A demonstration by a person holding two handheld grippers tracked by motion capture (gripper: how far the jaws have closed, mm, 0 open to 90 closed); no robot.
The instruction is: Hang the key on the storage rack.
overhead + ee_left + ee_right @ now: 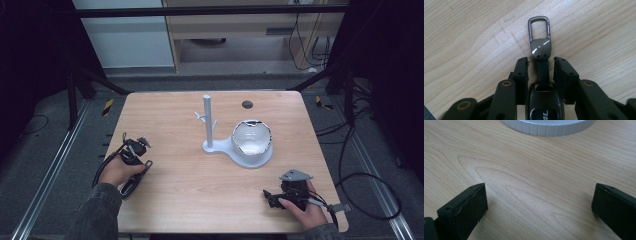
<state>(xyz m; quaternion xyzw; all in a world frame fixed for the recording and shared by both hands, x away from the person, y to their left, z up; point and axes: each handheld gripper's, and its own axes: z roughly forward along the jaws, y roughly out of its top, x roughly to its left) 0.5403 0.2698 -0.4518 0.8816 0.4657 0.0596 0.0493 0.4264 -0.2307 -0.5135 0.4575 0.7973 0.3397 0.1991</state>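
key fob (543,100) lies between left gripper's (540,66) parted jaws; stand (209,125) well apart.

The table (175,200) lies bare between both hands. 1 white stand (208,125) with its bowl (252,137) blocks the middle.

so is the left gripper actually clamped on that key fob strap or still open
Open. In the left gripper view the jaws of the left gripper stand either side of the key fob strap, with a visible gap on each side, not pinching it.
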